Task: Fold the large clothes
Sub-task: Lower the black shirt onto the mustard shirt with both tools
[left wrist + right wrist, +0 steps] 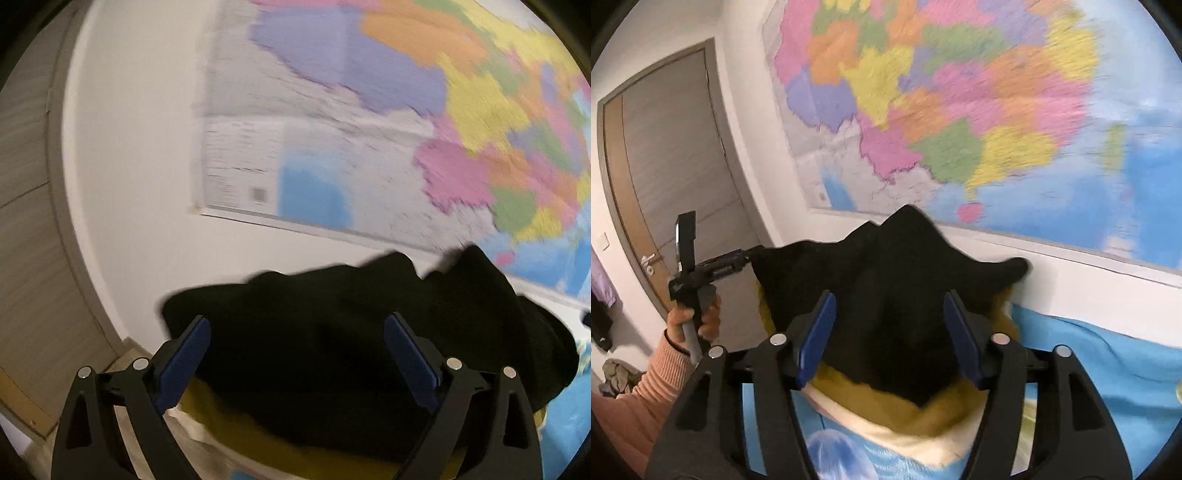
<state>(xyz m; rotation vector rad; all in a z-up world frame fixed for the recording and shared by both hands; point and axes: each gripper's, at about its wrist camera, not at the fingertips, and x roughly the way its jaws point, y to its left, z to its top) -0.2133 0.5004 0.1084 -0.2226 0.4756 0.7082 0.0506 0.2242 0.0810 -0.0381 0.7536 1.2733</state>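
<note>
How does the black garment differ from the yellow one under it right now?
The black garment lies on top, heaped into peaks; the yellow garment sits beneath it, flatter. The black one shows almost whole; the yellow one shows only as a fringe at the near edge. Both rest on the blue bedding.

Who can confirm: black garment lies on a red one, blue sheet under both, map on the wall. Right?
Not red: the lower garment under the black garment is mustard yellow, per the right wrist view. The sheet under both is blue and the map is on the wall.
</note>
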